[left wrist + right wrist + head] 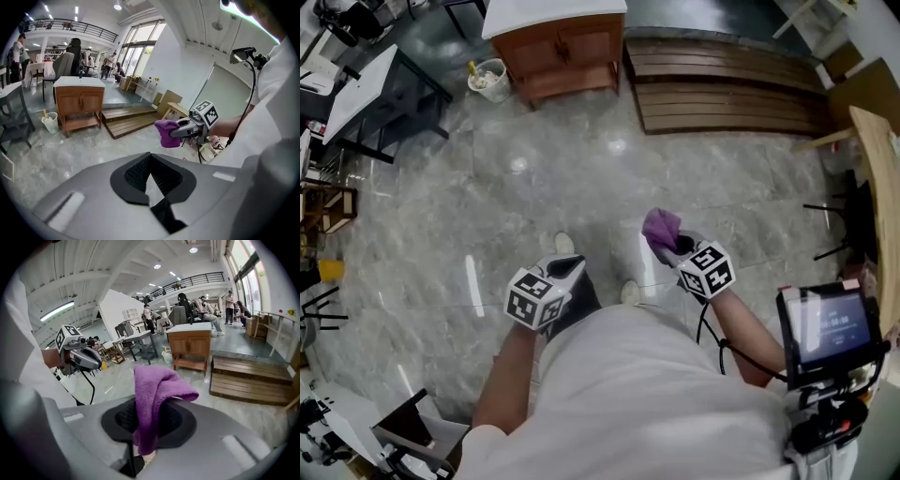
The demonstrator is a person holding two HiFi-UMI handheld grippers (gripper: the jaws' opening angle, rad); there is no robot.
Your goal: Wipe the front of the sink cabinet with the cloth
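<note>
The right gripper (677,247) was clamped on a purple cloth (661,228), held above the grey marble floor (487,187). The left gripper (567,272) had its jaws together, holding nothing. The wooden sink cabinet (562,47) stood well apart, ahead.

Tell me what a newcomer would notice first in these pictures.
The purple cloth, pinched in the right hand-held gripper, stands out at the centre of the head view. Across the grey floor stands the wooden sink cabinet with its white top, a white bin beside it.
</note>
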